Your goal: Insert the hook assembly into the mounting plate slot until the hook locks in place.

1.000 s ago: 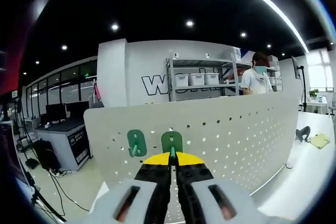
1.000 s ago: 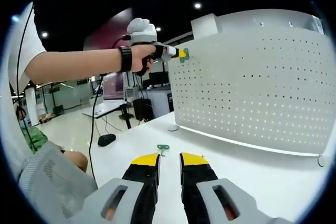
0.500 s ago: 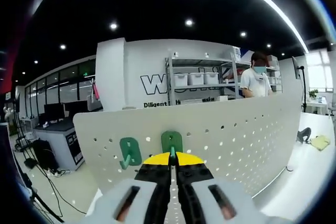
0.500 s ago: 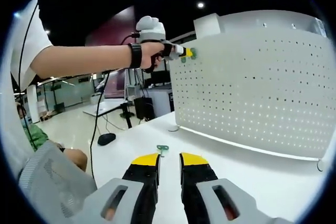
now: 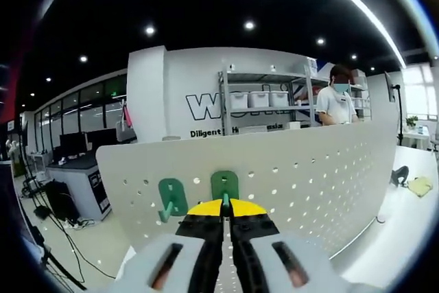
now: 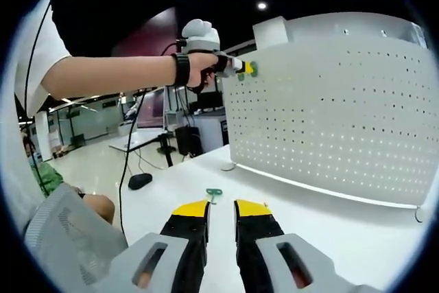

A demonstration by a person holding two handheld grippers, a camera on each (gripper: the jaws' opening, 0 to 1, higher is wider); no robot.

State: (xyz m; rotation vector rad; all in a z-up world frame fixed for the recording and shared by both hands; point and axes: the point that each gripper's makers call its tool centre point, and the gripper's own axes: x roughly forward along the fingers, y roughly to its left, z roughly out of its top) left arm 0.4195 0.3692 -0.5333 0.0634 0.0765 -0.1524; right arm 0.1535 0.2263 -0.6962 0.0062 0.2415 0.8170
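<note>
Pressing the green hook (image 5: pixel 224 185) flat against the white perforated mounting plate (image 5: pixel 322 169), I'd keep my left gripper (image 5: pixel 225 205), clamped on the hook's stem, square to the plate and push straight in until it seats, just right of the 2nd green hook (image 5: pixel 171 195) at 9 o'clock. My right gripper (image 6: pixel 221 205) idles with jaws slightly apart, holding nothing. Its view adds a spare green hook (image 6: pixel 213 193) lying on the white table (image 6: pixel 329 224) at 12 o'clock, and my arm reaching to the plate's upper corner.

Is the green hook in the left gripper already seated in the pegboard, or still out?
Cannot tell. The left gripper is shut on the green hook, whose plate lies against the pegboard; locking isn't visible.
</note>
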